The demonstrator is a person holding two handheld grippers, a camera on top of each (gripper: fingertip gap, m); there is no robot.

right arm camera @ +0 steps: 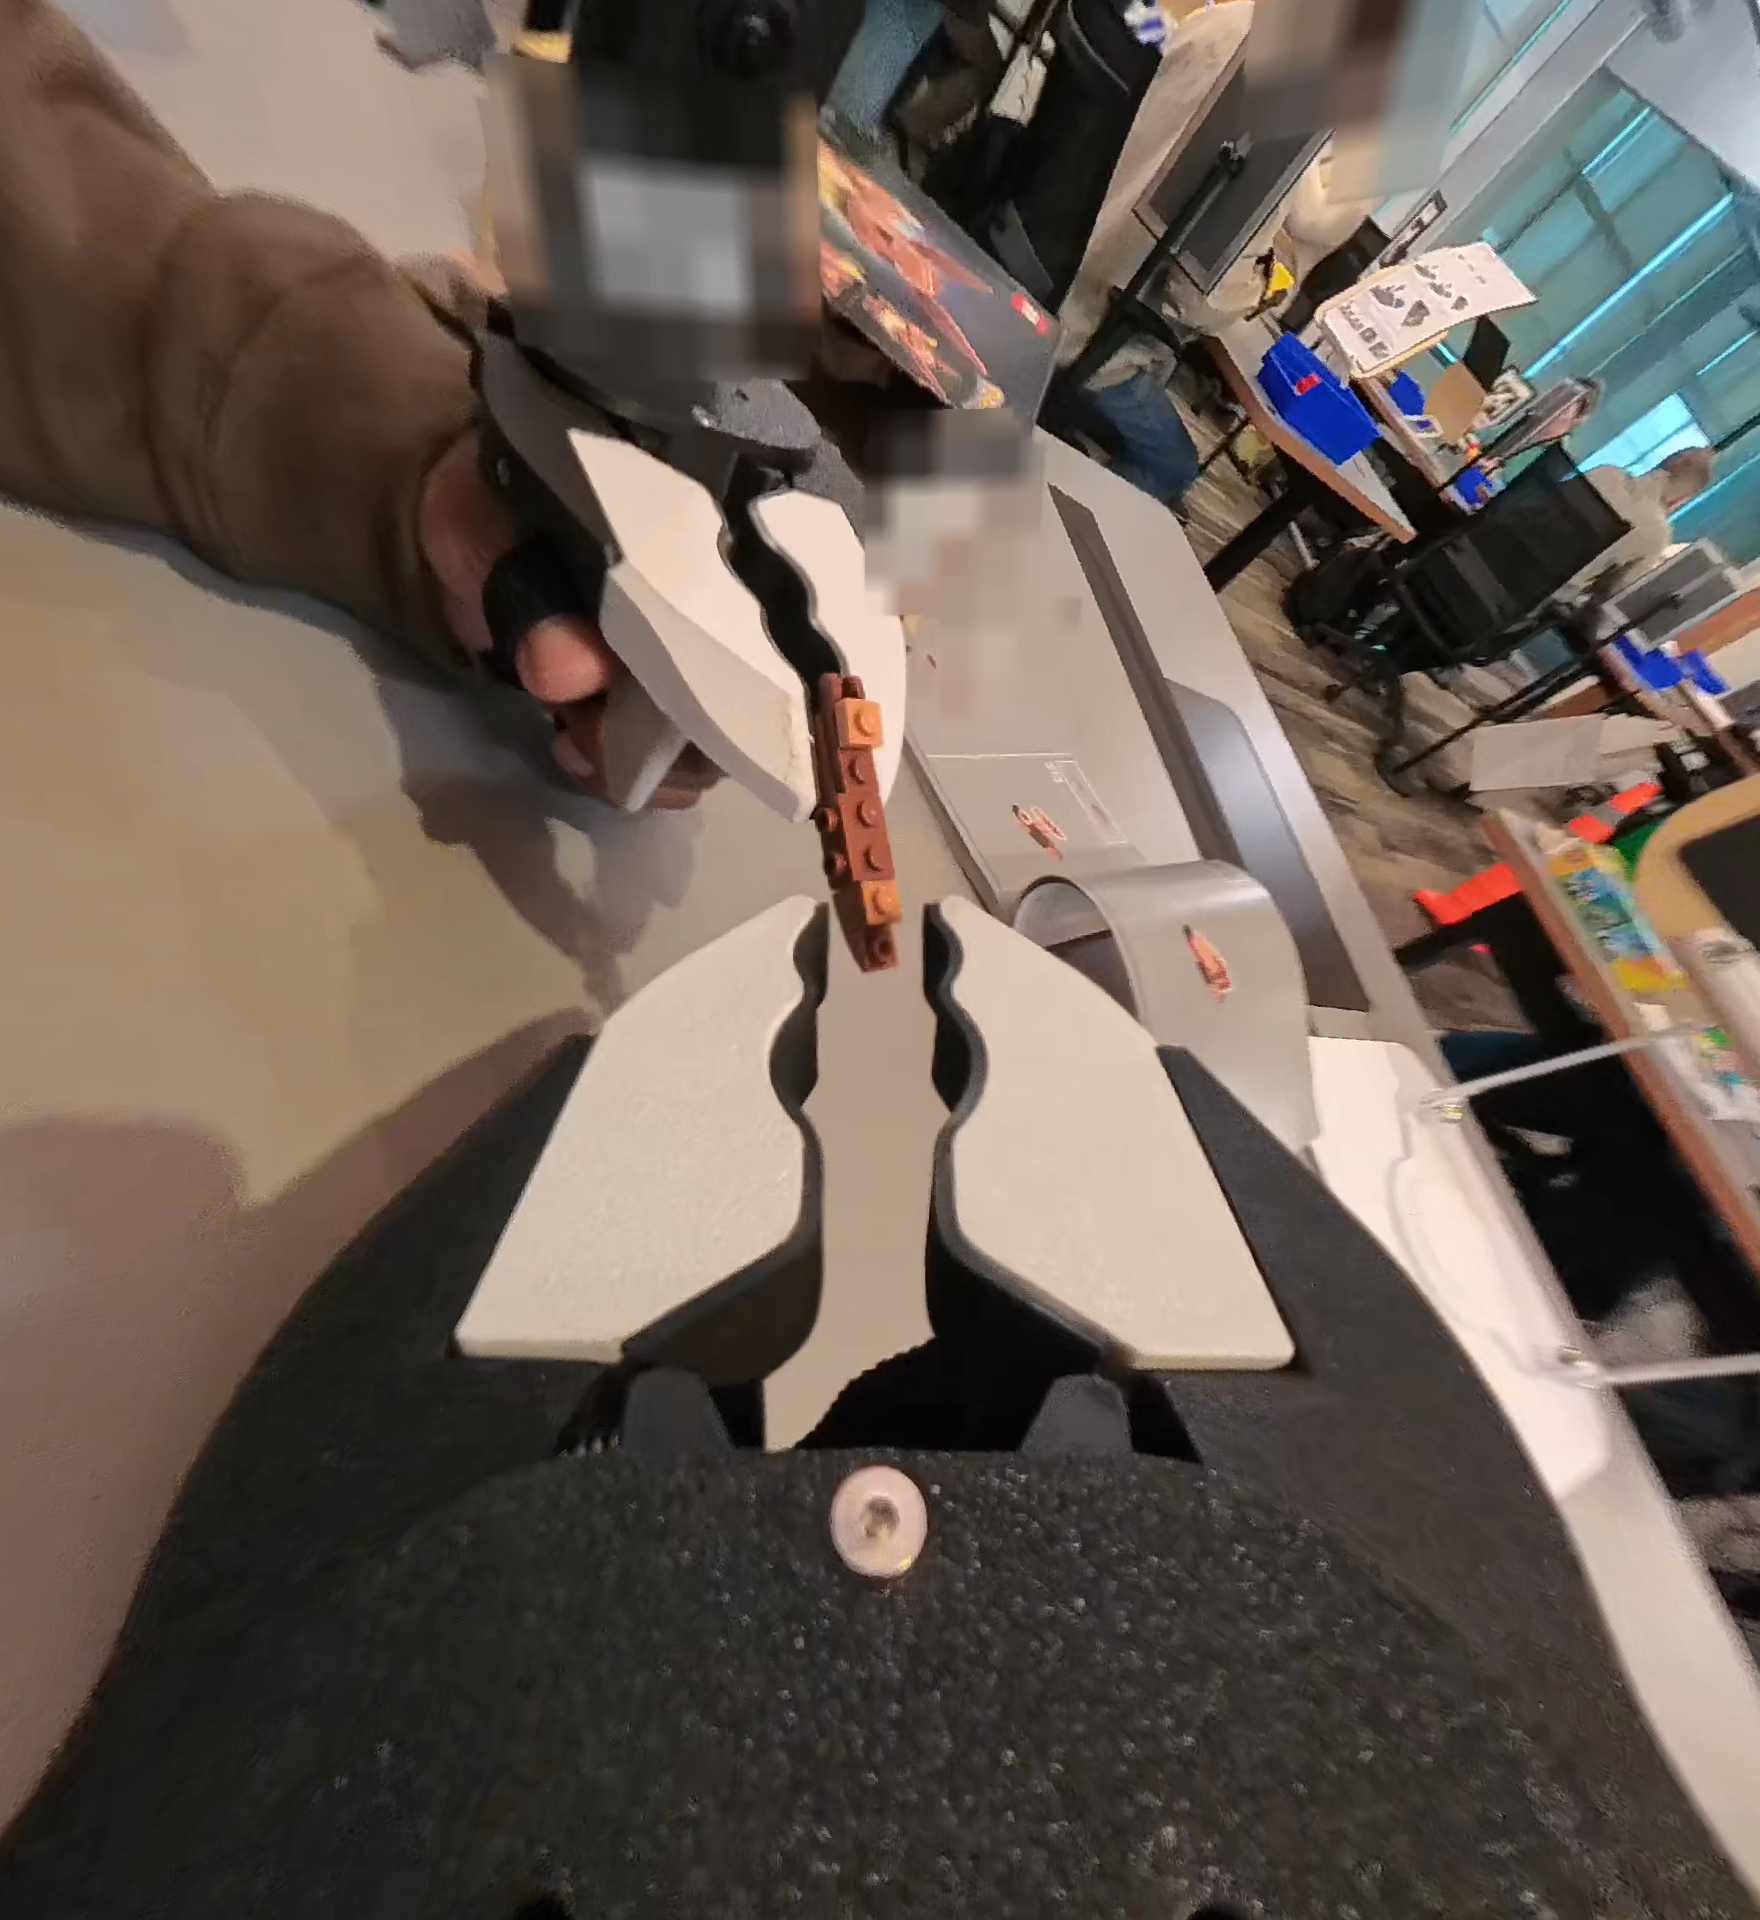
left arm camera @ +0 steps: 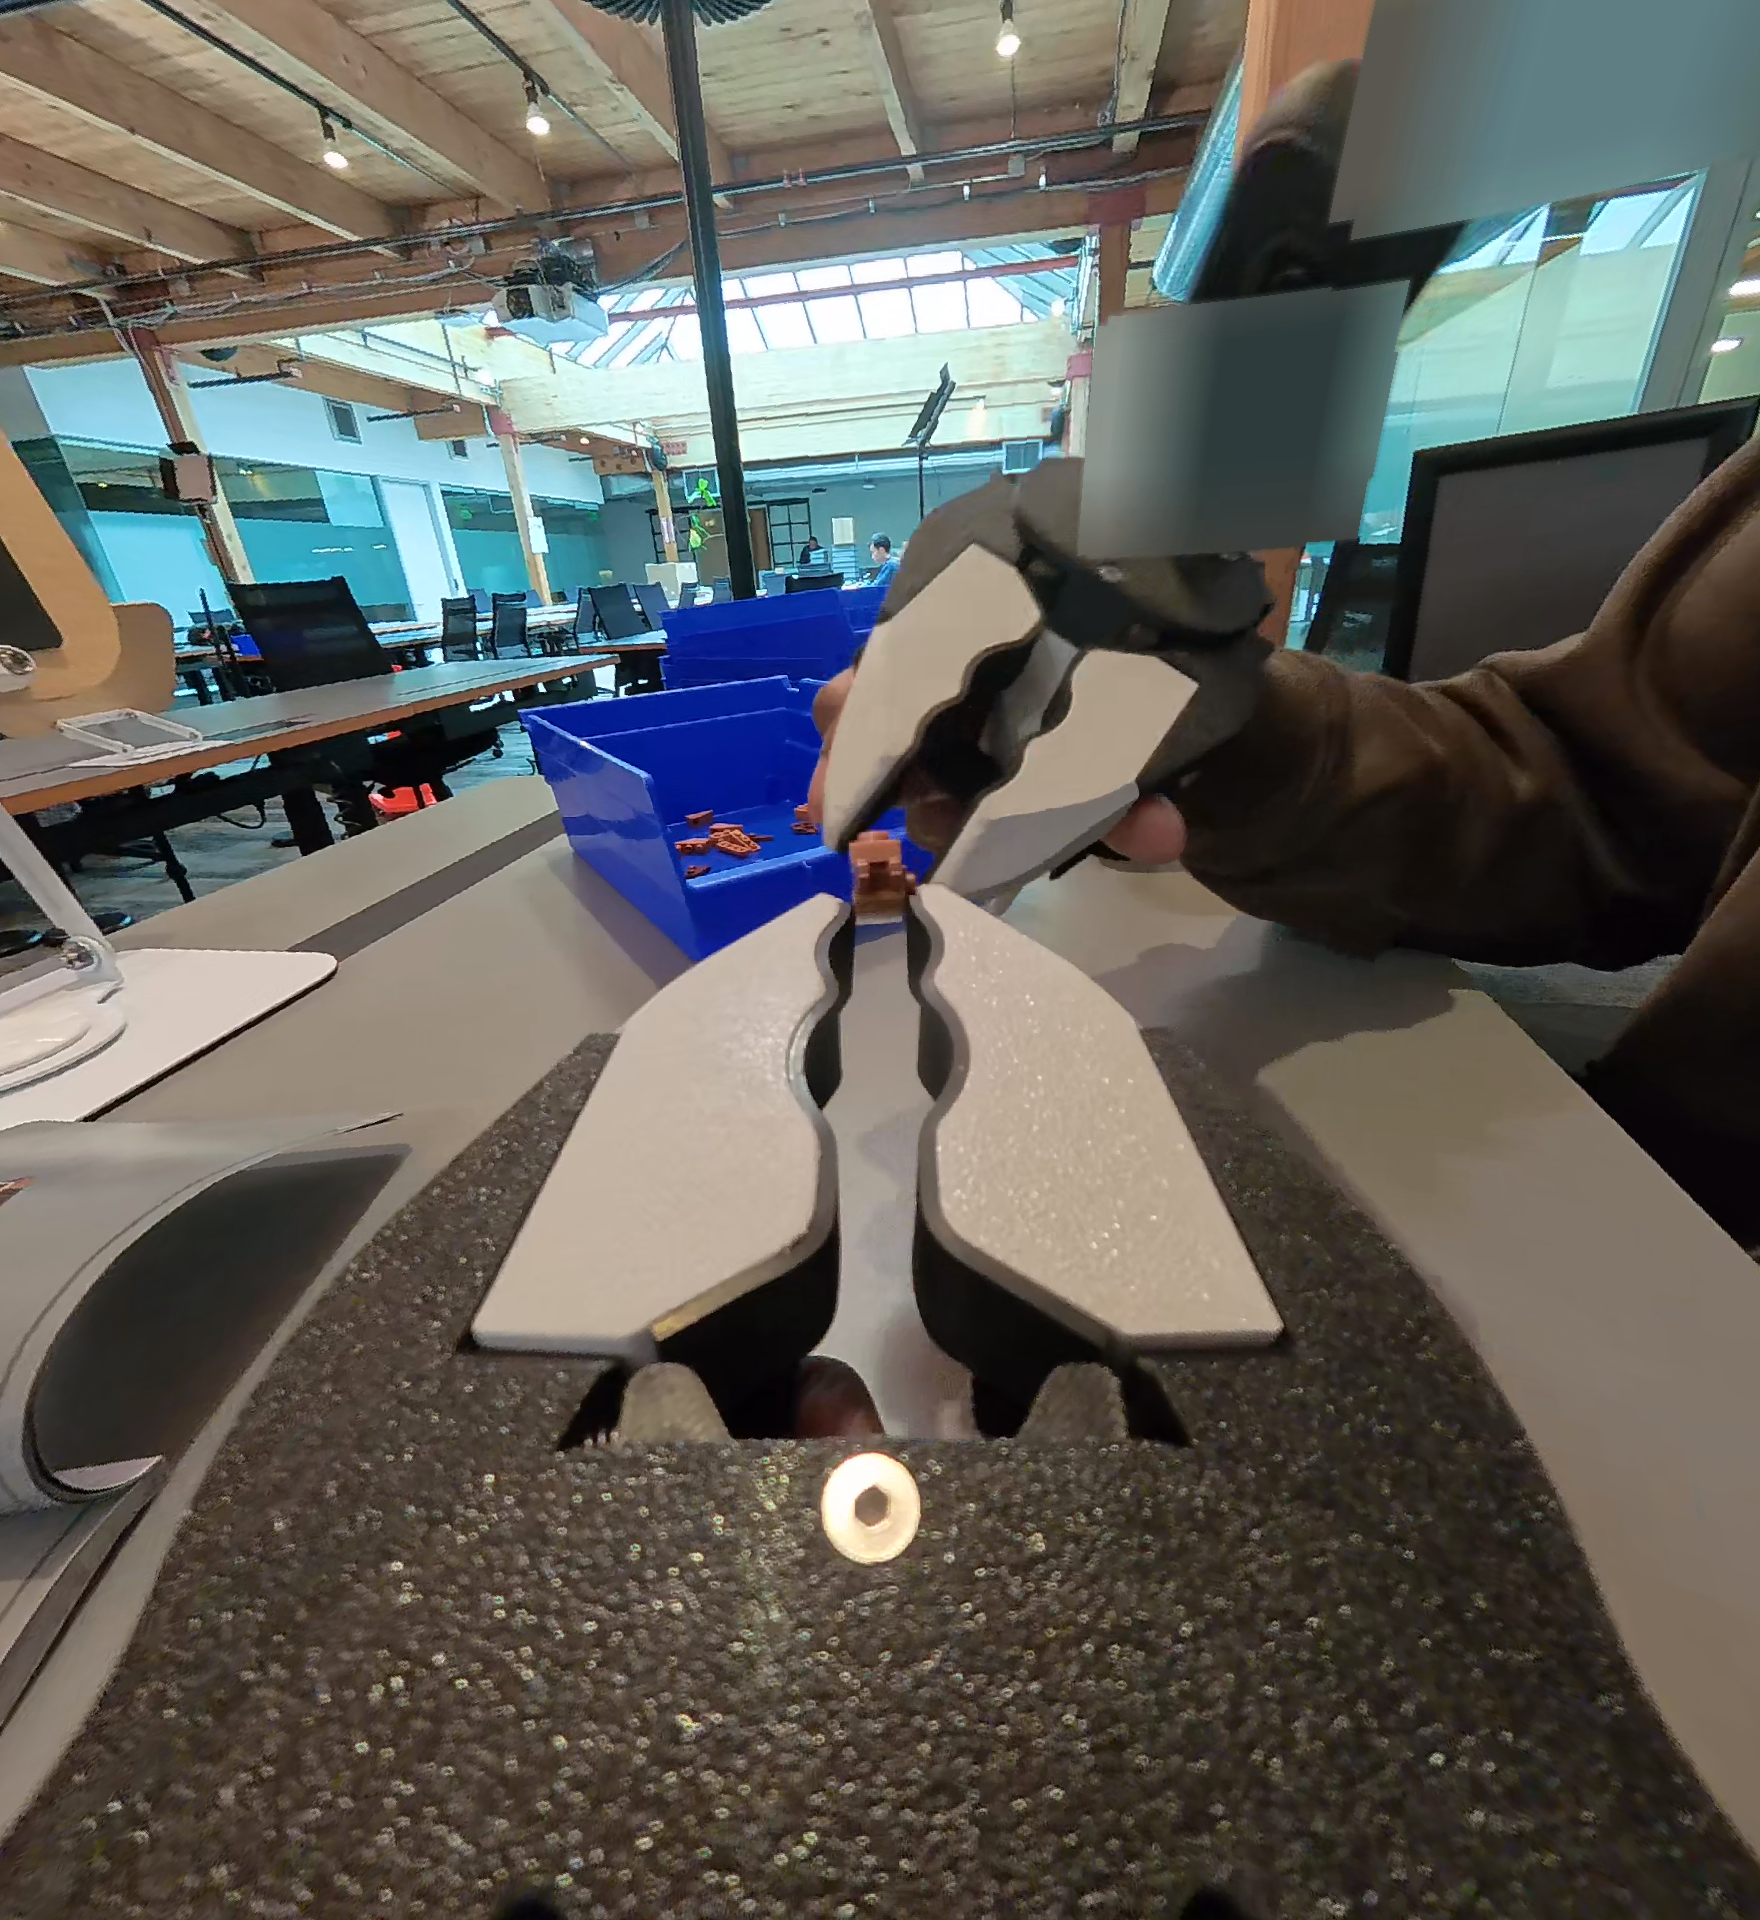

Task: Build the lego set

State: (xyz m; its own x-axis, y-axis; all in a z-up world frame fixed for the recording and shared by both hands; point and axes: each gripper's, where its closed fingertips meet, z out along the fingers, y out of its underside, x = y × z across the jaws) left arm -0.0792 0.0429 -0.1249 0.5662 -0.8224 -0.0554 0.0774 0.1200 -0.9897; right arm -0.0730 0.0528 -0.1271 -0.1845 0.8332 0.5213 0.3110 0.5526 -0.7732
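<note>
That little brown brick strip (right arm camera: 858, 821) is light and rigid, but its snapped joints could pop, so grip it across the flat sides. It's pinched at the left claw (left arm camera: 881, 909) tips, its free end poking between the right claw (right arm camera: 874, 920) tips, which stand narrowly apart, not touching it. Blue bin (left arm camera: 647, 774) beyond the left claw holds spare pieces on the counter (left arm camera: 502, 935).

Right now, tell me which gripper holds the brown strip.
The left gripper: it pinches the strip at one end. The right gripper stands open, its tips flanking the strip's free end without clamping it.
</note>
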